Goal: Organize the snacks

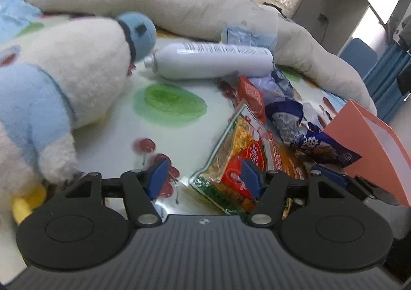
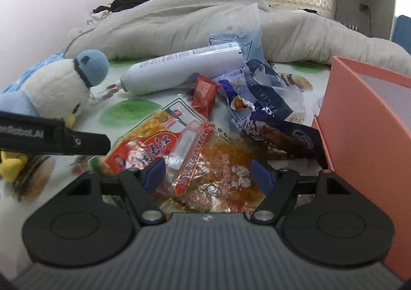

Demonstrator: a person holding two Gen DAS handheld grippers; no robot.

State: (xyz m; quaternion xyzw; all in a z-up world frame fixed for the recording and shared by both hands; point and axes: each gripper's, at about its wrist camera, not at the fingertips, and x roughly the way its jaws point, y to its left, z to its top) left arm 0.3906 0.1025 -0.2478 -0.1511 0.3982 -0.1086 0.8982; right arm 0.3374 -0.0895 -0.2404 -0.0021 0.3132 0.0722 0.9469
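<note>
Both the left gripper [image 1: 204, 178] and right gripper [image 2: 208, 174] hang with fingers spread and empty above the yellow snack bag [image 2: 164, 141] on the bed, so next probably pinching it toward the pink box [image 2: 364, 120].

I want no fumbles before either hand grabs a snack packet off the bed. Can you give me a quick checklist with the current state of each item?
1. Left tongs open and empty: ok.
2. Right tongs open and empty: ok.
3. Large yellow-red snack bag lying flat and in front of both tongs: ok.
4. Orange box open-topped and beside the pile: ok.
5. Non-snacks apart from the pile: not ok; the white spray can lies against the small red packet.
6. Plush penguin clear of the left tongs: cannot tell; it sits very close.
</note>
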